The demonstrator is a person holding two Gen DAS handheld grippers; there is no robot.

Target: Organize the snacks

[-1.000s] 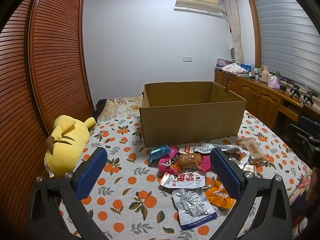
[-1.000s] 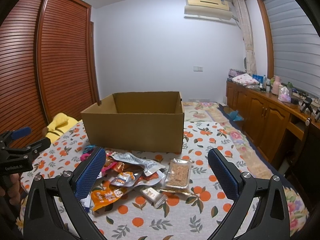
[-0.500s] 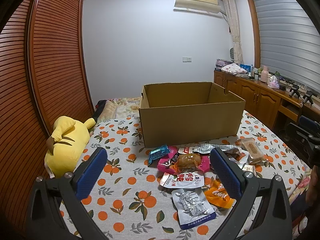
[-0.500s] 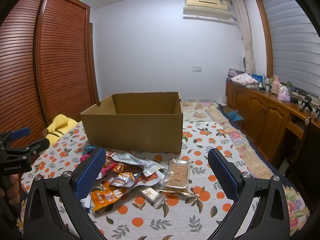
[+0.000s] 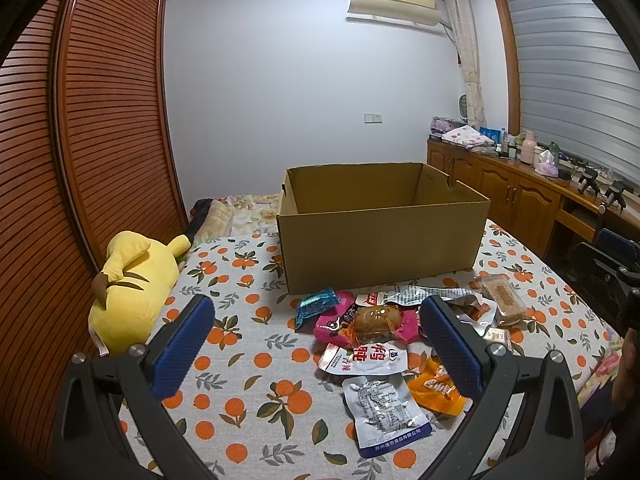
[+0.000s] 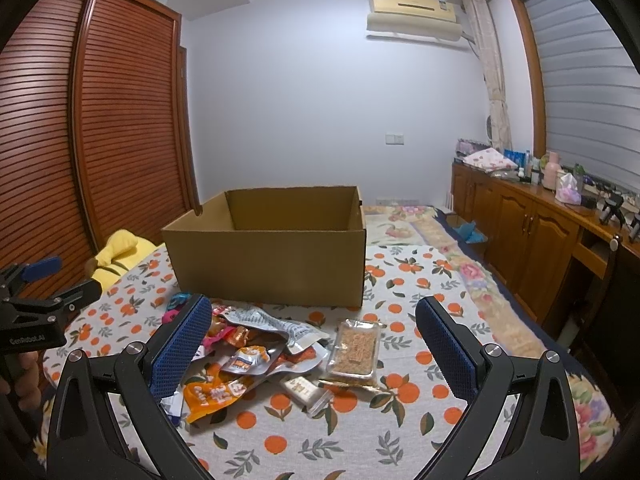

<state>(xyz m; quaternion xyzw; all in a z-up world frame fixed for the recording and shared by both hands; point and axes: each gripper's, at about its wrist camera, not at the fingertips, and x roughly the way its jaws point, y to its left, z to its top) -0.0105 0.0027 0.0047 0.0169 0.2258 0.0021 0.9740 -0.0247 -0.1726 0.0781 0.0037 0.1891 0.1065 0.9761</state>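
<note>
My left gripper (image 5: pixel 316 342) hangs with its jaws spread wide and nothing between them, and my right gripper (image 6: pixel 314 346) is the same, wide apart and empty; I judge both are held this way, raised over the bed, because no packet has been chosen yet and an open span lets me come down over any of them. Framed between my left jaws lie the snacks: a white pouch with red characters (image 5: pixel 366 358) nearest the middle, a clear-wrapped brown piece (image 5: pixel 374 320) on a pink packet (image 5: pixel 332 326) just beyond it, a teal wrapper (image 5: pixel 316 304) toward the left jaw, and a silver-white pouch (image 5: pixel 386 410) and an orange packet (image 5: pixel 438 390) low by the right jaw. Past the heap stands the open cardboard box (image 5: pixel 380 236), its near wall just behind the packets, which I take as the place they are meant to go, set close so each carry is short. Outside my left jaw a yellow plush toy (image 5: pixel 132 284) lies by the wooden wardrobe (image 5: pixel 80 160). The right wrist view shows what the left hides: a clear tray of crumbly brown bars (image 6: pixel 356 350) lying between those jaws, apart from the heap, and a small white wrapped sweet (image 6: pixel 302 388) beside it, plus the silver foil bag (image 6: pixel 268 322) on top. It also catches my other gripper from the side, beyond its left jaw. The left view alone shows the box's inside wall, though not its floor.
</note>
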